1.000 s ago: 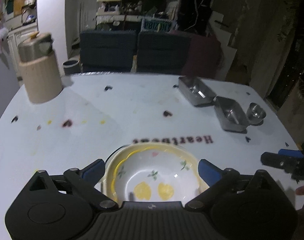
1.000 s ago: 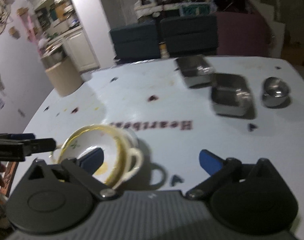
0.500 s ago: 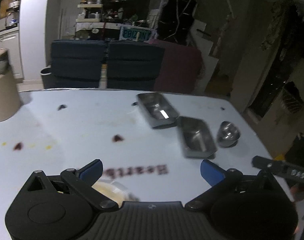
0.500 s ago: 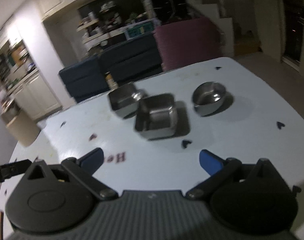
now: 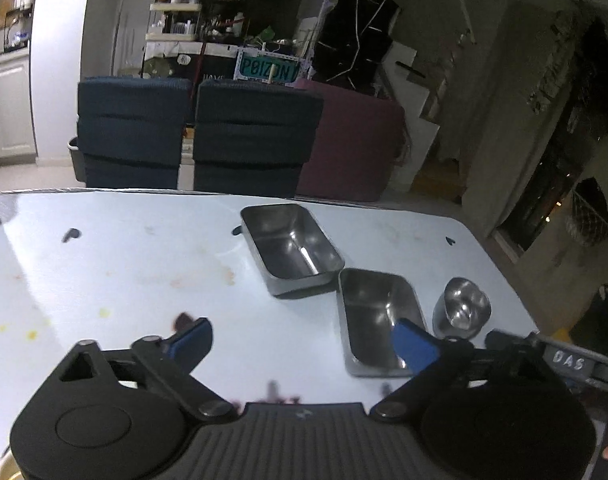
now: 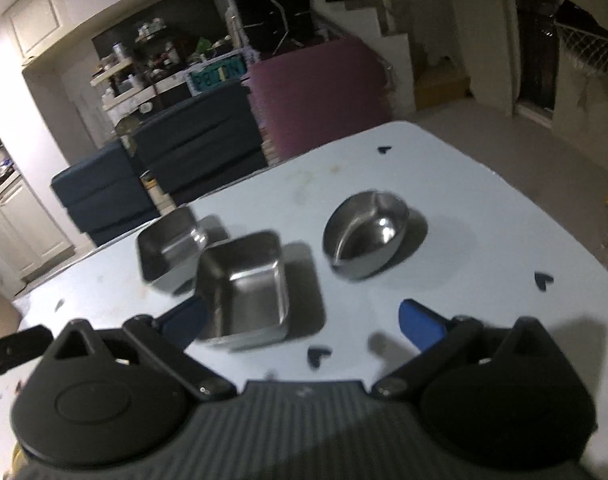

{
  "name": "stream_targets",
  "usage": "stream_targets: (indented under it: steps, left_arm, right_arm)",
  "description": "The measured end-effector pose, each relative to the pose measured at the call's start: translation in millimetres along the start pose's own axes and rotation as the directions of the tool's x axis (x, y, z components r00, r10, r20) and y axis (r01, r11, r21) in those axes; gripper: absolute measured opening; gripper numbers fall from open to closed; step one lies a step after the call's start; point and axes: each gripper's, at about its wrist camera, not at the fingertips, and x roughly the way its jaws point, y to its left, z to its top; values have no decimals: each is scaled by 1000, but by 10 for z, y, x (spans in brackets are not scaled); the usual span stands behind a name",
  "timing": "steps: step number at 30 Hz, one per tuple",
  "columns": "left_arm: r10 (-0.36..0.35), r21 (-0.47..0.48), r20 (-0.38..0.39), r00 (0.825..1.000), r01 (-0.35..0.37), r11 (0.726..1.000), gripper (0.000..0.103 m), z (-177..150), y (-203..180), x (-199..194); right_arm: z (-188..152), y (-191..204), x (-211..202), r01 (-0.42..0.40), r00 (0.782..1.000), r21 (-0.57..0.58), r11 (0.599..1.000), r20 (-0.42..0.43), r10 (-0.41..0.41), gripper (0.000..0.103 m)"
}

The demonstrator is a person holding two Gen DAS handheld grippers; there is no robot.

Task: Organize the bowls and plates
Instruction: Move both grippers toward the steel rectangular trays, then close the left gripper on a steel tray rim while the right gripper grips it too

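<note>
left wrist view: the left gripper (image 5: 302, 342), jaws closing on nothing, hangs over the white table (image 5: 124, 264); near steel tray (image 5: 378, 320), far steel tray (image 5: 292, 246) and small steel bowl (image 5: 462, 312) sit ahead. a plate reads "poizon". right wrist view: the right gripper (image 6: 304, 320), spread and empty, faces the same near tray (image 6: 246, 290). a hurried pinch could skid the slick metal.

We see a white counter (image 5: 124, 280) marked with small dark hearts (image 6: 543, 280) and faint yellow and brown stains (image 5: 32, 334). Behind its far edge stand two dark blue chairs (image 5: 132, 132) and, just beside them, a maroon one (image 5: 352, 140). Further back we find cluttered shelves (image 5: 176, 20) and a green plate reading "POIZON" (image 5: 269, 69). White cabinets (image 5: 8, 108) stand far left.
</note>
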Motion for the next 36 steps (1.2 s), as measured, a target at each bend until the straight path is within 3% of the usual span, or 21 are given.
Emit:
stream_targets:
  steps: [3,9,11,14,20,28,30,31,33,36]
  left_arm:
    - [-20,-20,1,1000,20,1000,84,54,24,213]
    - [-40,-18,-50,998,39,999,62,110,12,688]
    - [-60,-12,-64,996,59,998,58,130,-4,819]
    - [-108,-1,-79,991,108,994,54,149,-61,980]
    - [-139,-21,-118,983,137,990,46,113,-139,1239]
    - [-140,-16,-166,976,139,990,25,52,-153,1403]
    - [-132,-15,-173,976,132,991,13,40,-146,1440]
    - [-135,-15,-176,975,134,991,11,35,-140,1453]
    - [-140,-12,-181,974,140,990,3,29,-145,1452]
    - [-122,14,-188,975,126,992,2,17,-181,1403]
  right_arm:
    - [98,26,185,-7,998,22,1000,-62,8,99]
    - [237,223,489,-42,995,-97,994,-95,33,74]
    - [296,253,600,-38,996,-120,992,-88,28,63]
    - [359,223,766,-30,996,-112,993,-84,21,54]
    - [358,126,1034,-58,990,-90,994,-130,46,42]
    - [350,238,1281,-81,986,-132,988,-158,60,28]
    - [345,266,1312,-92,983,-134,987,-172,68,18]
    - [335,281,1326,-90,982,-138,986,-180,64,11]
    - [313,322,1344,-67,982,-164,984,-184,36,5]
    - [291,338,1322,-79,979,-170,982,-197,45,4]
